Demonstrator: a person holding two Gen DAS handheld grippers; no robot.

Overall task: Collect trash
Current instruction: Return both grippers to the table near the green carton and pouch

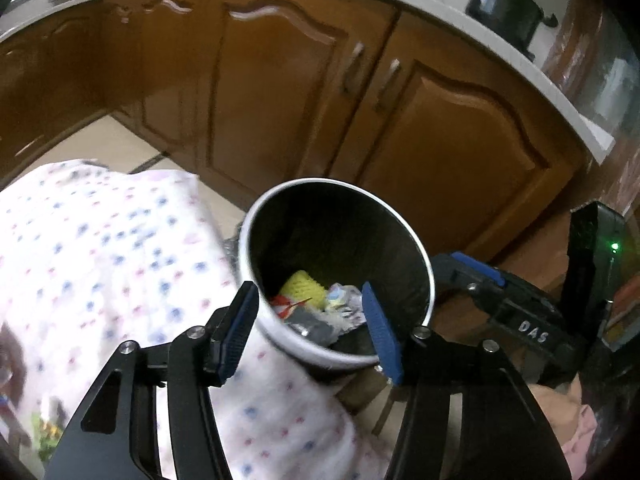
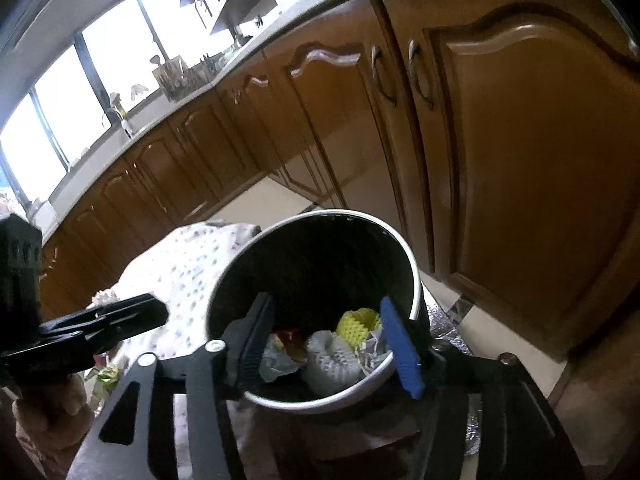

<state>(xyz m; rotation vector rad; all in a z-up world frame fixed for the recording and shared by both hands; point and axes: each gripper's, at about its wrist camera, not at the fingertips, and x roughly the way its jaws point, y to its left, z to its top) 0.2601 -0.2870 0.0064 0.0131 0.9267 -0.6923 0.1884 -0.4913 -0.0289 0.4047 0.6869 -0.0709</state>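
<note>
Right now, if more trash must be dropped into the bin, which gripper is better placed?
Neither clearly: both hover open and empty over the trash bin. I lean right: the right gripper looks more centred over the opening, while the left gripper sits nearer the rim.

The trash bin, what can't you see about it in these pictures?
- Trash bin floor, both views: covered by yellow foam net, white foam net and wrappers.
- Bin's near rim, right wrist view: the open right hand-held gripper fingers cross it.
- Red wrapper, left wrist view: blurred, label unreadable.
- Bin's base: hidden by its own wall.
</note>
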